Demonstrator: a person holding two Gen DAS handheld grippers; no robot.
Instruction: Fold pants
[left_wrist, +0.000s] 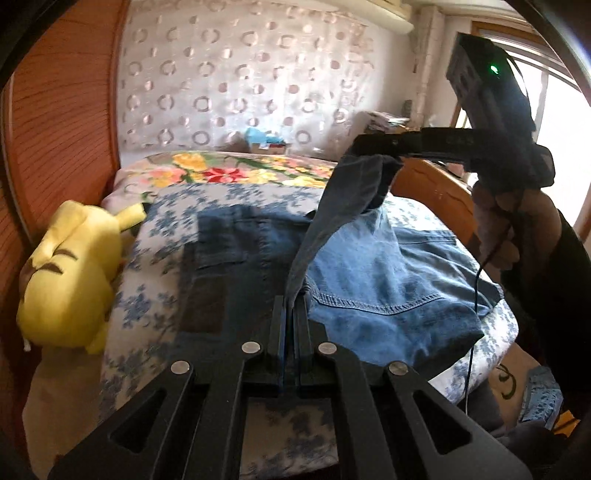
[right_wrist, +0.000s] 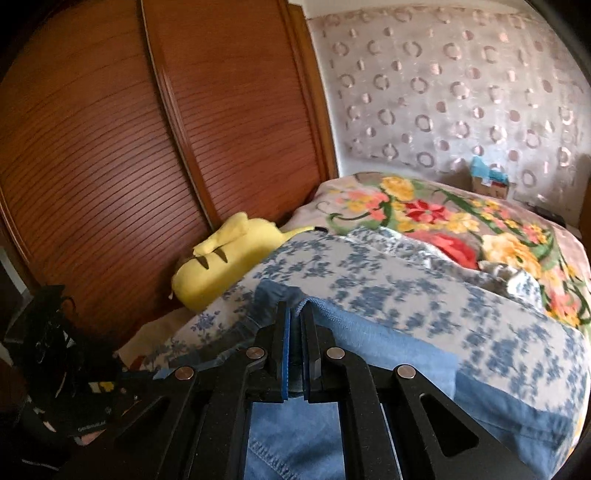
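Two grippers are both clamped on denim, and you are holding a lifted edge of the pants (left_wrist: 373, 280) between them. Your left gripper (left_wrist: 291, 306) has its jaws pressed together on a narrow fold of fabric at about 6 o'clock in its own view. From there a taut strip of the cloth climbs toward 1 o'clock, up to your right gripper (left_wrist: 373, 142), which pinches the other end well above the bed; your right hand (left_wrist: 509, 229) grips its handle at 3 o'clock. In the right wrist view, the right gripper (right_wrist: 295, 317) is closed on a rolled denim edge at 6 o'clock, with more cloth hanging beneath it.

Most of the pants lie flat on the blue floral blanket (left_wrist: 155, 266), seat side up with a stitched back pocket showing, their long axis running roughly from 9 to 3 o'clock across the left wrist view. One half sits in shadow and reads darker.

Beside the blanket at 9 o'clock, a yellow plush toy (left_wrist: 66, 280) lies against the wooden wardrobe doors (right_wrist: 110, 147). Further back, toward 12 o'clock, a bright flowered bedspread (left_wrist: 229, 170) covers the mattress
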